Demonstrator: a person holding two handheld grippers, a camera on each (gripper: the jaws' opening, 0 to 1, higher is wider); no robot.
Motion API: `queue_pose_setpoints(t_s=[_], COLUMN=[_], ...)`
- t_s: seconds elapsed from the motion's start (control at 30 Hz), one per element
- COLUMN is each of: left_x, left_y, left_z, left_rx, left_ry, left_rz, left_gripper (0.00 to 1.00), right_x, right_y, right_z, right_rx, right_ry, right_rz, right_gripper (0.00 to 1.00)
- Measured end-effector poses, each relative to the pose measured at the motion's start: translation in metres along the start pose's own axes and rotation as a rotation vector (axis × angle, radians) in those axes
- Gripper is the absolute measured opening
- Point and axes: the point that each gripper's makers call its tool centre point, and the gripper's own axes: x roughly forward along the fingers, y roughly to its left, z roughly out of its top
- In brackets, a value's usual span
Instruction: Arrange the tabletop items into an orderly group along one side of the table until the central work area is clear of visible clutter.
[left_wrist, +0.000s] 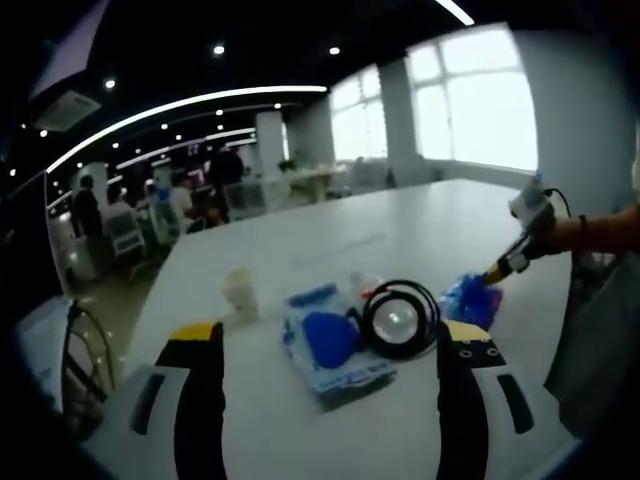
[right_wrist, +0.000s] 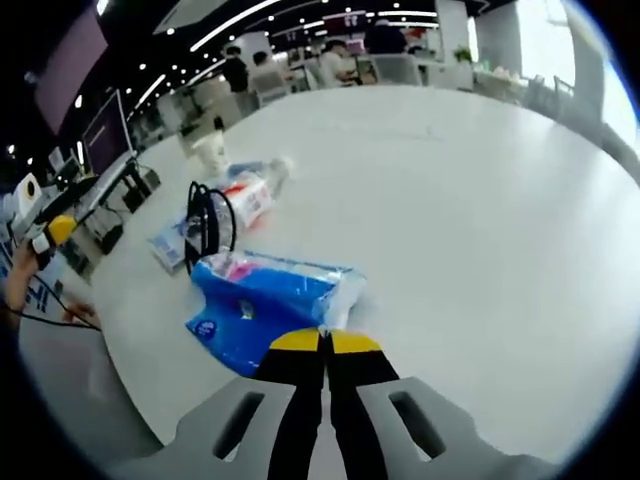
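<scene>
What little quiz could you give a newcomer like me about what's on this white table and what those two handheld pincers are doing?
1. True or false: the left gripper has its jaws spread wide apart.
2. Which item lies right at the tips of the right gripper? A) the blue tissue pack B) the coiled black cable C) the small white cup
3. Fill in: in the left gripper view, the item between the cup and the coiled cable is a flat ____ packet.

Key: 1 true. 2 A; the jaws look closed at the pack's near edge, though whether they pinch the wrapper cannot be told. 3 blue.
</scene>
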Motion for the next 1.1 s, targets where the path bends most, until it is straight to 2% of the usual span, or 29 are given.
queue_pose_setpoints(t_s=[0.17,0.47,0.87,1.1], left_x=[-0.001,-0.001,-0.001,-0.001], left_y=[-0.001,-0.002,-0.005,-0.007], left_z=[0.003,0.001,-0.004,-0.016], left_rx=[-0.014,-0.008,-0.008,-0.018], left_ry=[-0.021,-0.008,0.012,0.046], left_rz=[-0.005,-0.009,-0.013,-0.014], left_gripper=[0.85,0.86,0.85,0.85], right_x=[-0.005,-0.013,-0.012,-0.011], right_y=[-0.008,-0.029,-0.05,-0.069], right_z=[0.009,0.03,0.051,0.07], right_rx=[0.008,0.001,0.001,-0.012], right_ry=[-0.016,-0.044,-0.044,-0.063], right_rz=[-0.011,-0.056,-0.091,-0.125], right_gripper=[0.01,0.01,0.01,0.01])
